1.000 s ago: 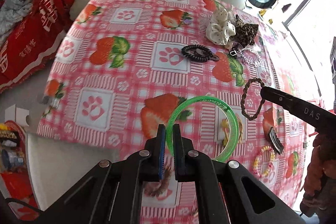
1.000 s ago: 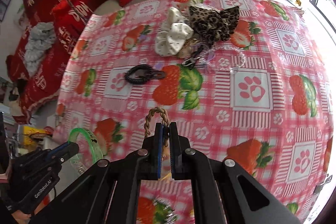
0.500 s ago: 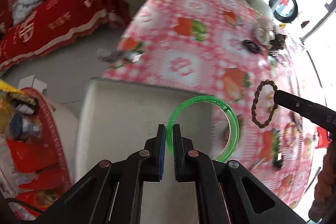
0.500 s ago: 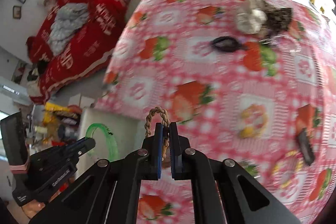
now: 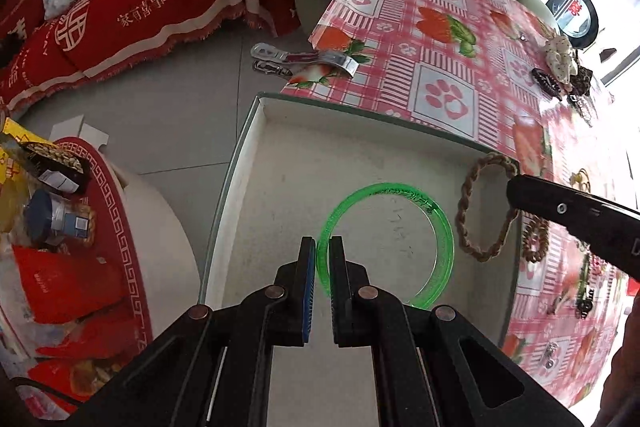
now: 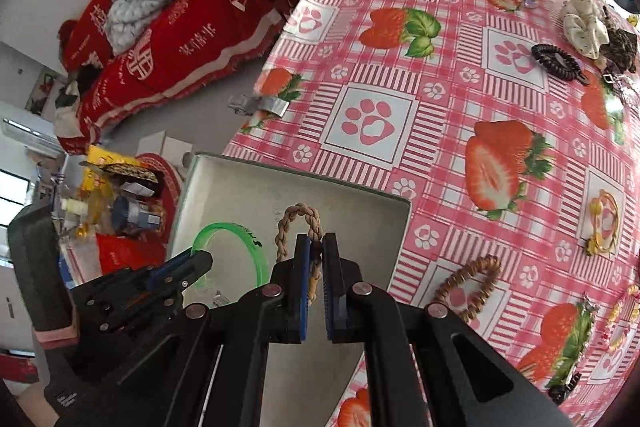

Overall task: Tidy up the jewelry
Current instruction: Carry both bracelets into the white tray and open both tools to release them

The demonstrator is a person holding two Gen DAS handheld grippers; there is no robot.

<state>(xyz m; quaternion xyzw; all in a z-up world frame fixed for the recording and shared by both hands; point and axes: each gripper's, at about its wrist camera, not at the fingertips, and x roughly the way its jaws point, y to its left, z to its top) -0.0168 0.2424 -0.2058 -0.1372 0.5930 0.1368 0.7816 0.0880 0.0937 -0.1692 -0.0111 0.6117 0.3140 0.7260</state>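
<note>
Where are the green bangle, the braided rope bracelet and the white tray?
green bangle (image 5: 442, 223): left wrist view, right side of ring.
braided rope bracelet (image 6: 299, 213): right wrist view, top of loop.
white tray (image 5: 320, 155): left wrist view, bare floor.

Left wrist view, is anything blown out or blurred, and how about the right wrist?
Left wrist view: the window at upper right is overexposed, and the green bangle is sharp. Right wrist view: evenly lit, the tablecloth bulges from fisheye distortion.

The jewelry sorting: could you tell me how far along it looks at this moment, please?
Nothing shows in the white tray yet. In hand: the left claw grips the green bangle and the right claw the braided bracelet, both over the tray. Left: the beaded bracelet, gold piece, black coil tie and scrunchies on the tablecloth.
</note>
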